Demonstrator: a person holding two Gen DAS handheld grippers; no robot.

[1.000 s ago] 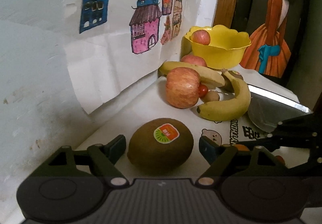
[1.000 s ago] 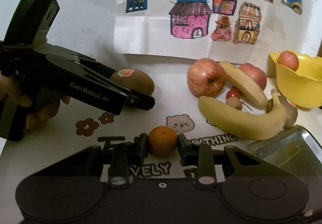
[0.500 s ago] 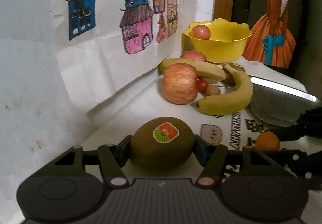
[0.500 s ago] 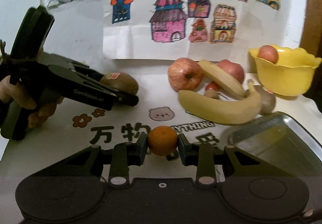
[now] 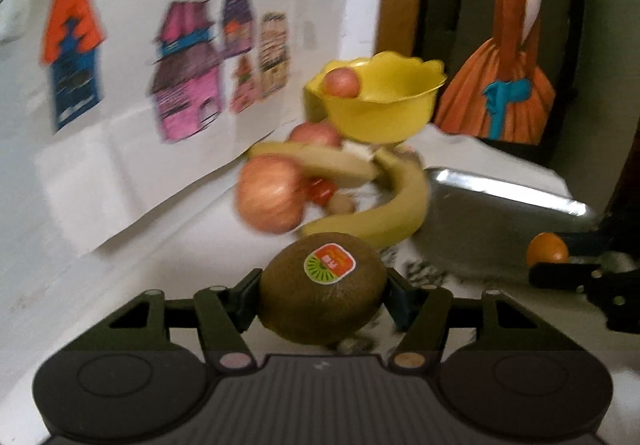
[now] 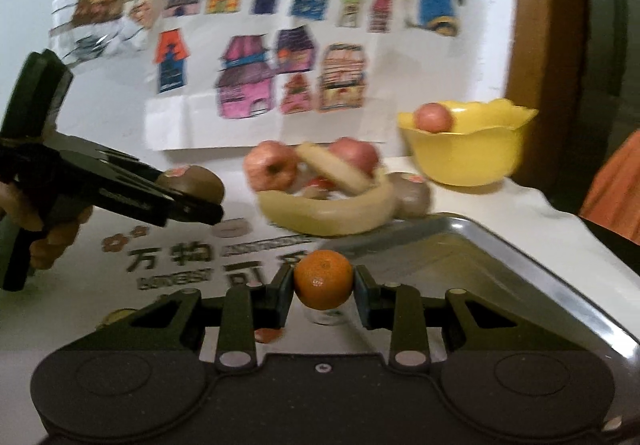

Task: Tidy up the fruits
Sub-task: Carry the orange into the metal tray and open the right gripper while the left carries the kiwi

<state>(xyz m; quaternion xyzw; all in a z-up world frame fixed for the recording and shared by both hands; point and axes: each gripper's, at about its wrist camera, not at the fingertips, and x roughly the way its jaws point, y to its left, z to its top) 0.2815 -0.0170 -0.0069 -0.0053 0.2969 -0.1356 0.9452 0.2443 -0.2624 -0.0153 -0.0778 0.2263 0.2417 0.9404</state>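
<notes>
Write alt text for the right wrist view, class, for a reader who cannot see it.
The right gripper holds a small orange between its fingers, at the near corner of a metal tray. To the left, the left gripper holds a kiwi; behind lie apples, bananas and a yellow bowl.

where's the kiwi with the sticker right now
In the left wrist view the kiwi sits clamped in the left gripper, low centre, just in front of the bananas.

Dim, warm indoor light; both fisheye views bend and darken at the corners. Motion blur smears the wall drawings and fruit pile, while the kiwi stays sharp. Glare streaks the metal tray rim
</notes>
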